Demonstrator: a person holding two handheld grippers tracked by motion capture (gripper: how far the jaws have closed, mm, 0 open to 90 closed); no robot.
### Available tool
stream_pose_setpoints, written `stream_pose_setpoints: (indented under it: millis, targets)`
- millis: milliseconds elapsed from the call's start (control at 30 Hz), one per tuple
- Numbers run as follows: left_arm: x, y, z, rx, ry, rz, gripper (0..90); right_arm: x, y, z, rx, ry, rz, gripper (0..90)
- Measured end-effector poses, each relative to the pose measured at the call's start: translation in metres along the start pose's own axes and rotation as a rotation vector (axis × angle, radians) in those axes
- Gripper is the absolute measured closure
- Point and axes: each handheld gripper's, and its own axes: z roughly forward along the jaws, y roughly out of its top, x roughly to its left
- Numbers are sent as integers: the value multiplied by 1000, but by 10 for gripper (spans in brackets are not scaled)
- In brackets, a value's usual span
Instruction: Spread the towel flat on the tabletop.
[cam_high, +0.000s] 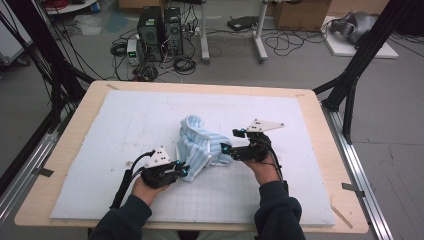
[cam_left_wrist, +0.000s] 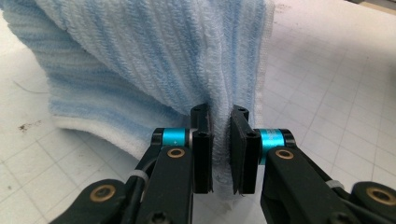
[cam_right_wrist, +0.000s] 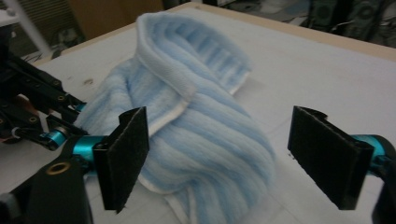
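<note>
- Two grippers at work on one towel; notes start at the jaws and move out.
- Left gripper (cam_high: 184, 171): jaws pressed nearly together, pinching a fold of the blue-striped towel (cam_high: 200, 147) (the left gripper view shows the cloth squeezed between both black pads, hem hanging below them).
- Right gripper (cam_high: 226, 148): jaws spread wide, pads apart from the cloth; in the right gripper view the towel bulges in the gap between them, untouched by either pad.
- Towel: bunched in a loose heap near the middle of the white gridded mat (cam_high: 125, 125), one end raised into a curled ridge, the near end drawn toward the left gripper.
- Person's hands: left hand (cam_high: 145, 189) low at the near edge, right hand (cam_high: 264, 167) just right of the heap; dark sleeves enter from the bottom.
- Mat lies on a pale wooden table (cam_high: 75, 130).
- Beyond the table: computer towers (cam_high: 160, 32) and tangled cables on a grey floor, cardboard box (cam_high: 300, 12) farther right.
</note>
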Motion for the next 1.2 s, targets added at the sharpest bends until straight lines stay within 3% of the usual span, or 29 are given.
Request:
stream_pose_setpoints:
  millis: [167, 300, 367, 400, 433, 533, 600, 700, 733, 767, 867, 900, 933, 1033, 1067, 1133, 1200]
  targets:
    - [0, 0, 3, 0, -4, -8, 804, 2, 11, 22, 41, 61, -54, 388]
    - [-1, 0, 4, 1, -7, -8, 804, 2, 24, 48, 89, 123, -79, 448]
    - [-1, 0, 5, -1, -3, -7, 804, 2, 26, 53, 100, 132, -85, 463]
    - [-1, 0, 5, -2, -2, -9, 804, 1, 29, 60, 124, 150, -120, 543]
    - [-1, 0, 5, 0, -2, -8, 804, 1, 29, 60, 124, 150, -120, 543]
    - [0, 0, 5, 3, 0, -6, 804, -2, 28, 63, 127, 181, -138, 725]
    - [0, 0, 5, 6, 0, -5, 804, -5, 28, 62, 119, 177, -153, 829]
    - [0, 0, 5, 7, -3, -7, 804, -13, 31, 54, 71, 87, -151, 847]
    - [-1, 0, 5, 6, -5, -7, 804, -13, 31, 54, 71, 87, -151, 847]
    - [-1, 0, 5, 7, -6, -6, 804, -18, 30, 52, 65, 56, -139, 847]
    - [-3, 0, 6, 11, -14, -6, 804, -35, 28, 43, 56, -56, -84, 846]
    - [-3, 0, 6, 14, -19, -6, 804, -47, 26, 36, 33, -126, -35, 846]
    - [-4, 0, 6, 14, -24, -5, 804, -47, 26, 36, 33, -126, -35, 846]
    - [-5, 0, 6, 16, -32, -6, 804, -65, 21, 24, 16, -217, 33, 846]
    - [-5, 0, 6, 18, -37, -5, 804, -76, 18, 19, 28, -269, 65, 846]
    - [-6, 0, 6, 23, -46, -3, 804, -80, 18, 18, 50, -296, 69, 846]
    - [-7, 1, 5, 26, -59, -6, 804, -85, 21, 15, 84, -356, 43, 846]
